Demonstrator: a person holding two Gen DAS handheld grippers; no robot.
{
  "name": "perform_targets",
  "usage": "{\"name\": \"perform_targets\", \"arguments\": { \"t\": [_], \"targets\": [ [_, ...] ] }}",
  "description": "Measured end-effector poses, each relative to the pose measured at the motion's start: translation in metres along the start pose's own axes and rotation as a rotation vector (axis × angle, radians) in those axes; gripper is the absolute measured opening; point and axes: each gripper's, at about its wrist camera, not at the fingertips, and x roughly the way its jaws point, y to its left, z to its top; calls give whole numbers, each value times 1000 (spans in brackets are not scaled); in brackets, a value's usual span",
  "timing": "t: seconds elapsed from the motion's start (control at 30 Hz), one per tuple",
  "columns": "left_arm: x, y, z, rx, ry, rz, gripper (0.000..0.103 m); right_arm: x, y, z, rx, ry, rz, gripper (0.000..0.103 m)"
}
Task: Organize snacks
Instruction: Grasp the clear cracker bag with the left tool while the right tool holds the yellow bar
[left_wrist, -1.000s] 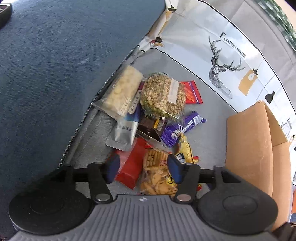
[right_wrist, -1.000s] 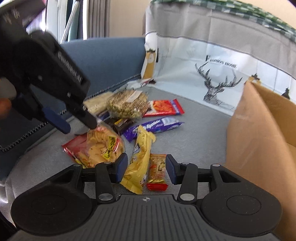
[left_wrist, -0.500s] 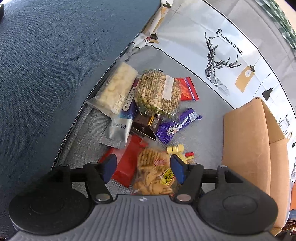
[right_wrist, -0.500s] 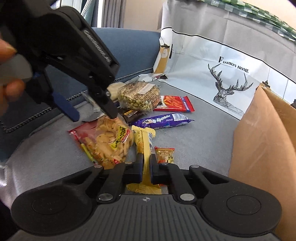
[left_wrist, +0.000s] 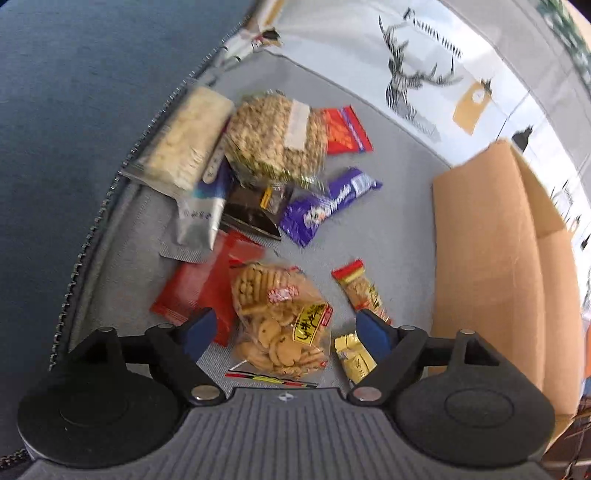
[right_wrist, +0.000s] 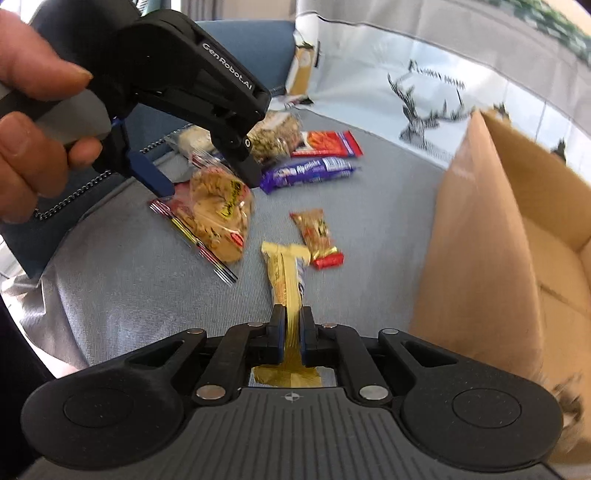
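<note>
My right gripper (right_wrist: 291, 328) is shut on a yellow snack packet (right_wrist: 286, 275) and holds it lifted above the grey seat; the packet also shows in the left wrist view (left_wrist: 352, 356). My left gripper (left_wrist: 284, 332) is open, hovering over a clear bag of biscuits (left_wrist: 280, 321); it shows in the right wrist view (right_wrist: 207, 177) above that bag (right_wrist: 221, 218). A small red-and-gold bar (right_wrist: 317, 236) lies beside. A purple bar (right_wrist: 306, 171), a red packet (right_wrist: 325, 144) and a bag of nuts (left_wrist: 277, 140) lie further back.
An open cardboard box (right_wrist: 509, 236) stands at the right, also in the left wrist view (left_wrist: 491, 258). A blue sofa back (left_wrist: 81, 110) rises at the left. A deer-print cloth (left_wrist: 424, 74) hangs behind. A flat red pack (left_wrist: 199, 284) and silver pouch (left_wrist: 199, 221) lie near the biscuits.
My right gripper closed on the yellow packet and lifted it up and toward the box. My left gripper drew back slightly and stayed open over the biscuit bag.
</note>
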Motion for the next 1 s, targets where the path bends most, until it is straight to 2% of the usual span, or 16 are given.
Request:
{"name": "perform_targets", "arguments": {
  "t": [0.03, 0.07, 0.2, 0.27, 0.33, 0.37, 0.5, 0.57, 0.67, 0.77, 0.87, 1.0],
  "targets": [
    [3, -3, -1, 9, 9, 12, 86, 3, 1, -1, -9, -3, -2, 35],
    [6, -5, -1, 16, 17, 22, 86, 6, 2, -1, -20, -2, -9, 40],
    [17, -11, -2, 33, 43, 55, 86, 18, -2, -3, 15, 17, 13, 43],
    [20, -15, -3, 51, 45, 70, 86, 19, -3, -1, 16, 12, 26, 39],
    [22, -19, -4, 66, 42, 83, 86, 20, -3, 0, 14, 9, 34, 15],
    [22, -20, -4, 71, 38, 89, 85, 19, -3, -1, 11, 7, 36, 15],
    [18, -20, -4, 83, 14, 104, 60, 13, -4, 2, 14, -8, 32, 13],
    [14, -19, -5, 83, 3, 100, 57, 9, -3, 3, 12, -24, 23, 13],
    [6, -16, -6, 83, -14, 78, 57, 7, -3, 4, 13, -26, 4, 13],
    [5, -14, -6, 82, 3, 47, 57, 9, -1, 2, -6, -4, -15, 13],
    [14, -16, -7, 93, 44, 67, 59, 12, -1, 1, 1, 21, -12, 14],
    [17, -20, -8, 116, 48, 81, 61, 14, -2, 3, 6, 22, -7, 16]
  ]
}}
